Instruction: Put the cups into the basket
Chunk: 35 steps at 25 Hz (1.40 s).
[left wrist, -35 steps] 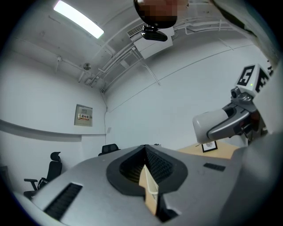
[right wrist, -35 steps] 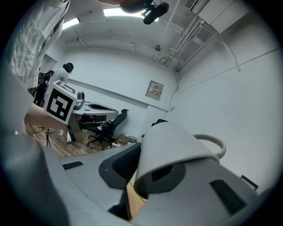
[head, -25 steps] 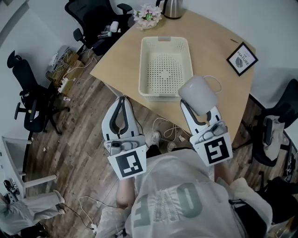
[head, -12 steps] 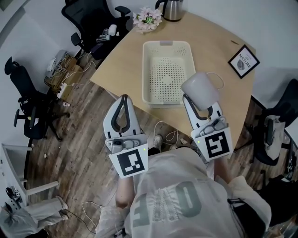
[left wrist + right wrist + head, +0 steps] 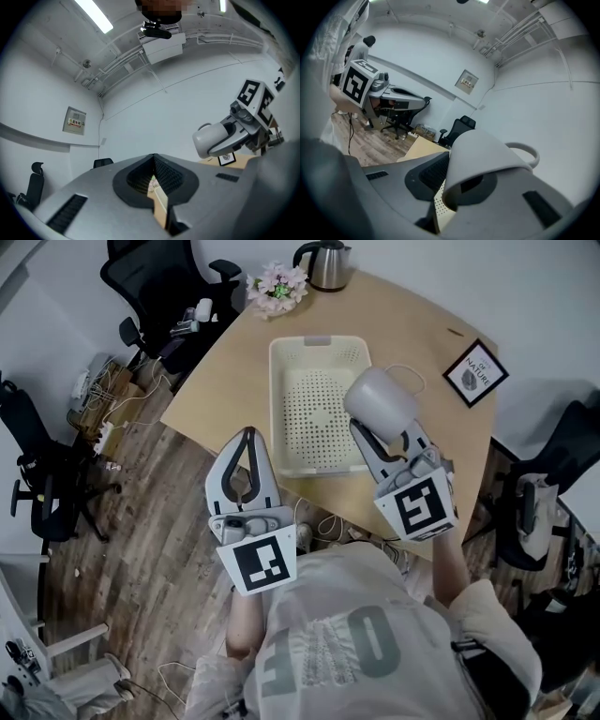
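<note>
A cream perforated basket (image 5: 314, 352) lies on the wooden table (image 5: 211, 395) with nothing in it. My right gripper (image 5: 373, 433) is shut on a pale grey cup (image 5: 378, 402), tipped on its side over the basket's right rim, its handle (image 5: 407, 377) pointing away to the right. In the right gripper view the cup (image 5: 480, 157) sits between the jaws, open end toward the camera. My left gripper (image 5: 247, 434) is shut with nothing in it and hangs over the floor just off the table's near edge. The left gripper view shows the cup (image 5: 211, 139) at the right.
A kettle (image 5: 324, 264) and a flower pot (image 5: 275, 284) stand at the table's far edge, and a framed picture (image 5: 474, 372) lies at its right. Office chairs (image 5: 155, 282) stand to the left and right (image 5: 534, 512). Cables lie on the wooden floor (image 5: 112, 418).
My right gripper has carried the cup forward and to the left, from the basket's near right corner to over its right rim. The left gripper has hardly moved.
</note>
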### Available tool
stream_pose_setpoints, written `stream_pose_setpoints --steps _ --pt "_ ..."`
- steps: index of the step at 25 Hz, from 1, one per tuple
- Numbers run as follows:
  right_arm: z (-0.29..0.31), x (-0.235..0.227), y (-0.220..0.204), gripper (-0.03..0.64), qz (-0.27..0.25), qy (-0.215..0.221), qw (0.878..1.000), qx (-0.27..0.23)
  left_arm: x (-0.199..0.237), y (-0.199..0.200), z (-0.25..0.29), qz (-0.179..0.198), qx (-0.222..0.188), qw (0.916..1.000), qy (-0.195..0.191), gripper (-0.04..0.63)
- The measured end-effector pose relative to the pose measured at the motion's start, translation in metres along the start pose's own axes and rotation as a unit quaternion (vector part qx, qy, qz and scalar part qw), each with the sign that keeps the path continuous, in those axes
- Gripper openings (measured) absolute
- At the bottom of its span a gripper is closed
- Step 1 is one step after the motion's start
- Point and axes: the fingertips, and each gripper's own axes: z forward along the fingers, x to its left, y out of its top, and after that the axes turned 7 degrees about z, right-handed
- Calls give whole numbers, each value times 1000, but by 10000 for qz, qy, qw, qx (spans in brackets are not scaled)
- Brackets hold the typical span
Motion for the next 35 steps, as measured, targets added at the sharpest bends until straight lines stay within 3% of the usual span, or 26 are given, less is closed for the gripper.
stream_pose_setpoints --steps 4,7,11,16,22,28,35 --pt "35 -6 -24 38 -725 475 9936 717 0 -7 13 58 24 10000 -32 9" --pt "65 -7 -46 38 -1295 1063 9759 1401 5 -15 19 33 103 9999 36 9" --pt "99 -1 -77 38 -1994 1884 9372 2154 13 -32 22 -100 292 9994 182 9" --pt "126 18 -122 38 -2629 2856 8756 2875 18 -54 21 -213 601 9971 416 9" --pt "145 28 -167 38 -3096 3562 8091 3501 21 -68 19 -443 894 9927 674 9" --pt "160 44 -202 38 -3341 4014 7637 3796 18 -77 20 -530 1008 9898 857 9" --pt "168 49 -243 38 -3575 4195 7279 4080 12 -89 22 -596 1291 9847 1003 9"
